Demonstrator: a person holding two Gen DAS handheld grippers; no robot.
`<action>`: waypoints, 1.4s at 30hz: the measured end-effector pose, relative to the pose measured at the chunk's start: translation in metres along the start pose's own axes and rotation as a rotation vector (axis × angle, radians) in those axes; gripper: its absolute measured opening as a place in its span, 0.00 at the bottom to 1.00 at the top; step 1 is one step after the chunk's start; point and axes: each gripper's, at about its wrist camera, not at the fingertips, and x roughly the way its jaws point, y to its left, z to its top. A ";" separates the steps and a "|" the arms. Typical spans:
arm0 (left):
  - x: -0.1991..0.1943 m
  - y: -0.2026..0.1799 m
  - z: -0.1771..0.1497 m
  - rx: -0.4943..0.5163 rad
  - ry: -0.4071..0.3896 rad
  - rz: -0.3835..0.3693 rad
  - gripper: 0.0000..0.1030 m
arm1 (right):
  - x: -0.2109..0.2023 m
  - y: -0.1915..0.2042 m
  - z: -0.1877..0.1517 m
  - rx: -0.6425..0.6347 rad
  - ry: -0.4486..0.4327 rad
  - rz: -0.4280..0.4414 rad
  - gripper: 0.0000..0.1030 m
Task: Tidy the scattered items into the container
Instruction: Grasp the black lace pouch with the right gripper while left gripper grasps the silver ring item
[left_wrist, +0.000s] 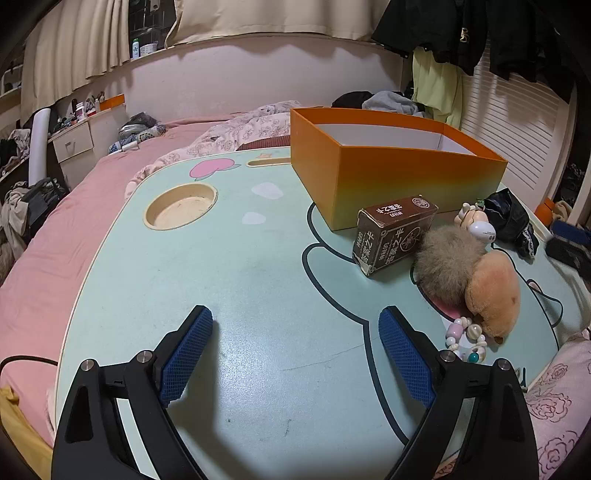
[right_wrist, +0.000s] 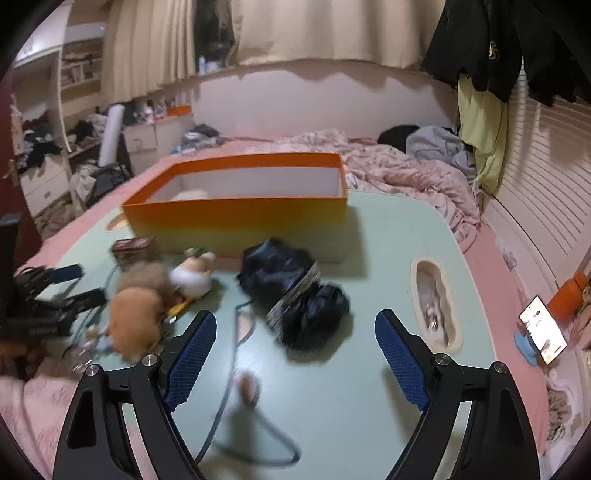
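The orange box (left_wrist: 391, 173) sits at the far side of your green table (left_wrist: 229, 266). Before it lie the brown carton (left_wrist: 395, 236), plush toys (left_wrist: 476, 273) and black bag (right_wrist: 295, 291). Your left gripper (left_wrist: 295, 325) and right gripper (right_wrist: 295, 325) are both spread wide above bare tabletop, pinching nothing.

Your left wrist camera looks down along its fingers across the mint table (left_wrist: 229, 273) toward the orange box (left_wrist: 388, 184) at right. Your right wrist camera faces the box's long side (blurred here); both views share box and table.
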 end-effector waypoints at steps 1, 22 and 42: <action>0.000 0.000 0.000 0.000 0.000 0.000 0.89 | 0.007 -0.001 0.007 -0.003 0.013 -0.010 0.85; -0.030 0.008 0.007 -0.012 -0.061 -0.054 0.89 | 0.017 -0.022 0.011 0.111 0.029 0.139 0.32; -0.040 -0.067 -0.012 0.124 0.243 -0.491 0.35 | 0.004 -0.020 0.002 0.162 0.023 0.176 0.33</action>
